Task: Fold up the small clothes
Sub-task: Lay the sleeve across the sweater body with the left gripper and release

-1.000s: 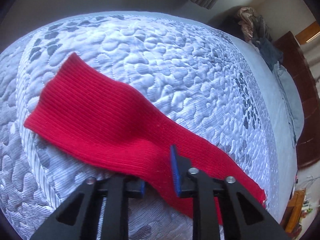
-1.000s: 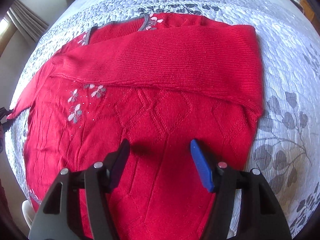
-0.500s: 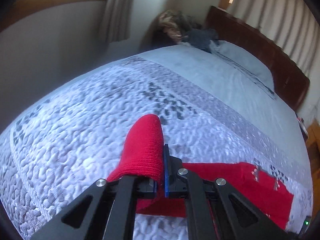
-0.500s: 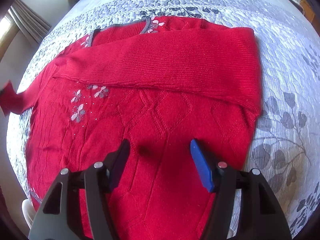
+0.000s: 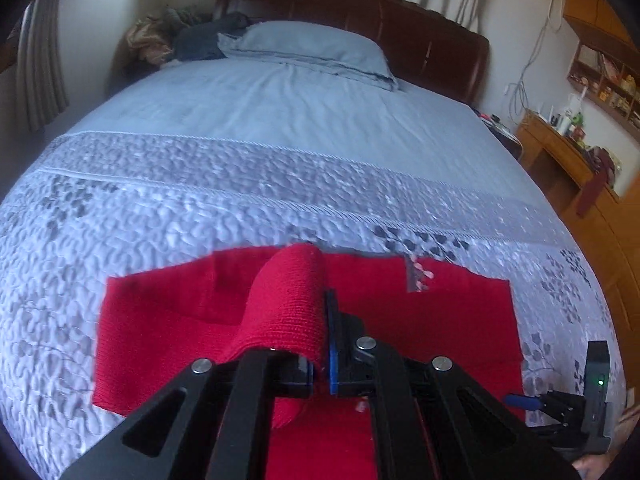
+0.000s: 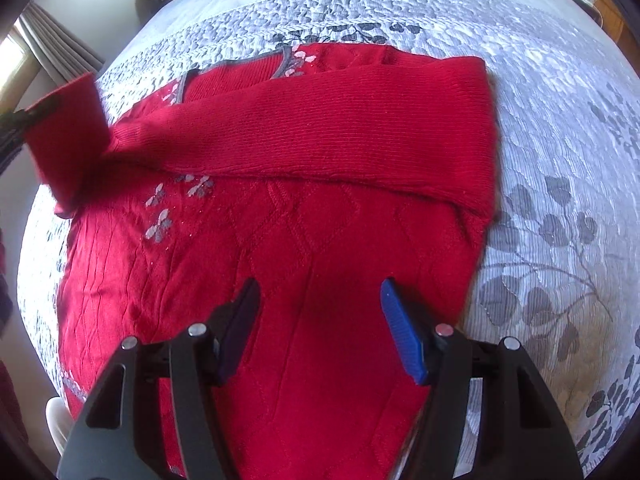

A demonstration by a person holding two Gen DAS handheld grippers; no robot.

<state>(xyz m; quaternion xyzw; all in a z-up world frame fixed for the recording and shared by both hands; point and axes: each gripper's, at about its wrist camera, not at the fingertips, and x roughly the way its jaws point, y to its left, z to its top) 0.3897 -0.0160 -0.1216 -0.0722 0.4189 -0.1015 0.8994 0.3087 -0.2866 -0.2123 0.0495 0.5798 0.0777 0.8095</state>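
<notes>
A red knit sweater (image 6: 304,216) with grey flower trim lies flat on the quilted bedspread (image 6: 560,220). One sleeve is folded across its chest. My left gripper (image 5: 322,320) is shut on the cuff of the other sleeve (image 5: 288,312), which arches up over its fingers above the sweater body (image 5: 168,312). That lifted sleeve (image 6: 68,140) shows at the left edge of the right wrist view. My right gripper (image 6: 318,312) hangs open over the lower part of the sweater, nothing between its fingers.
A blue pillow (image 5: 312,48) and a dark wooden headboard (image 5: 400,28) are at the far end of the bed. Heaped clothes (image 5: 180,36) lie at the far left corner. A wooden cabinet (image 5: 576,184) stands right of the bed. Curtains (image 6: 52,56) hang at the left.
My left gripper shut on the outstretched sleeve's cuff, lifted it and swung it in over the sweater, rolling as it went. The right gripper stayed where it was, open.
</notes>
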